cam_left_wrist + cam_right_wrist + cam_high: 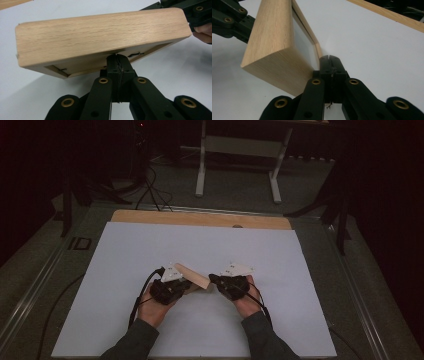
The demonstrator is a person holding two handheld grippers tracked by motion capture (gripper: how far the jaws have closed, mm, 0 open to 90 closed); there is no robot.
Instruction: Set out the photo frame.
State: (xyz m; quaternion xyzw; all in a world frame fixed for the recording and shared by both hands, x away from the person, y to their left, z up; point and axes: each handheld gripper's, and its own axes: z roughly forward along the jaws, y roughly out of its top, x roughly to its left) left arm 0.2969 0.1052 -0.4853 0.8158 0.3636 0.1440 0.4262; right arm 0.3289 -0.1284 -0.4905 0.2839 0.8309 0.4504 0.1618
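A light wooden picture frame (192, 276) hangs tilted just above the white sheet, between both grippers. My left gripper (186, 287) holds its near left end. In the left gripper view its jaws (117, 58) are pressed together at the rim of the frame's recessed back (100, 37). My right gripper (212, 278) meets the frame's right end. In the right gripper view its jaws (329, 60) are shut at the thin front lip beside the glass of the frame (272, 42). The opposite gripper shows at the far end in each view (197, 12) (232, 20).
A white sheet (150, 250) covers the table, with a wooden strip (200, 218) along its far edge. Beyond it stand the legs of another table (202, 170), and cables (150, 190) lie on the dark floor. Cables trail back from both grippers.
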